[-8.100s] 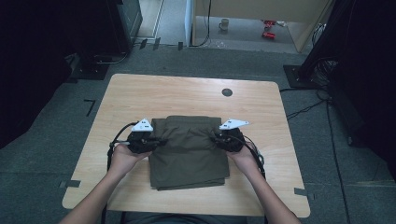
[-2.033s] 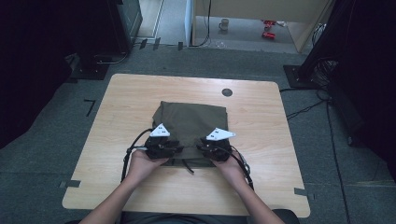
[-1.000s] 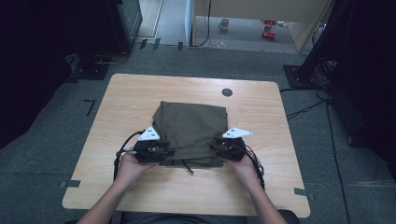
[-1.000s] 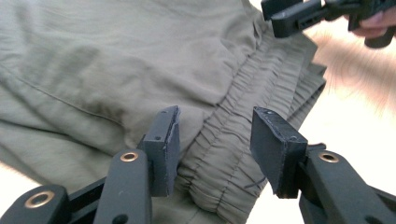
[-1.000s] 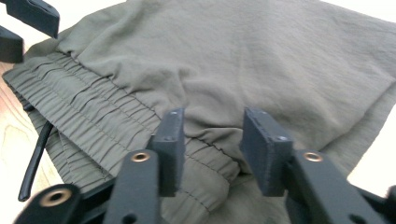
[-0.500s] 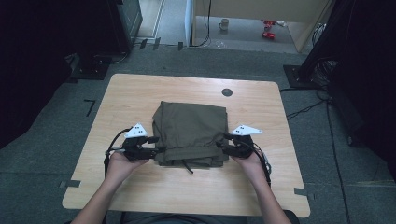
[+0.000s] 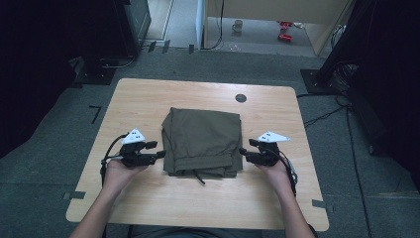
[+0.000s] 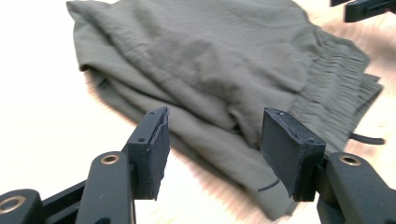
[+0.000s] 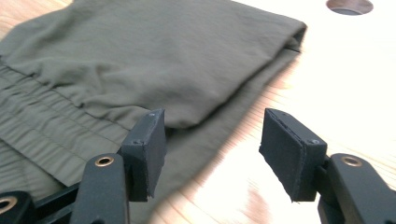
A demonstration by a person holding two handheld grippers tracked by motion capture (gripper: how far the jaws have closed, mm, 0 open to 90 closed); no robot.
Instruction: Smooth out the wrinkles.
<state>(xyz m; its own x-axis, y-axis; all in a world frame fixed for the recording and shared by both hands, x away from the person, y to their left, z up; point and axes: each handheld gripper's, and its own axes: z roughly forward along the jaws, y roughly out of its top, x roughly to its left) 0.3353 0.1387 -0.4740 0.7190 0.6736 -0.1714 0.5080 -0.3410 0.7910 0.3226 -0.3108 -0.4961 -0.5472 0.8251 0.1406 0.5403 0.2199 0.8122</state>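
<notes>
Folding: shorts point(image 7: 203, 143) lie folded on table point(image 7: 148, 99).
Left gripper point(image 7: 157, 154): fingers just opening, empty.
Right gripper point(image 7: 242, 151): same.
Advice: regrip side edges evenly.

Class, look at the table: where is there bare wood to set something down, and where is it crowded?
Bare wood runs along the table's far edge beyond the folded olive garment, and along the near edge. It is crowded mid-table, where the left tongs and right tongs flank the garment.
</notes>
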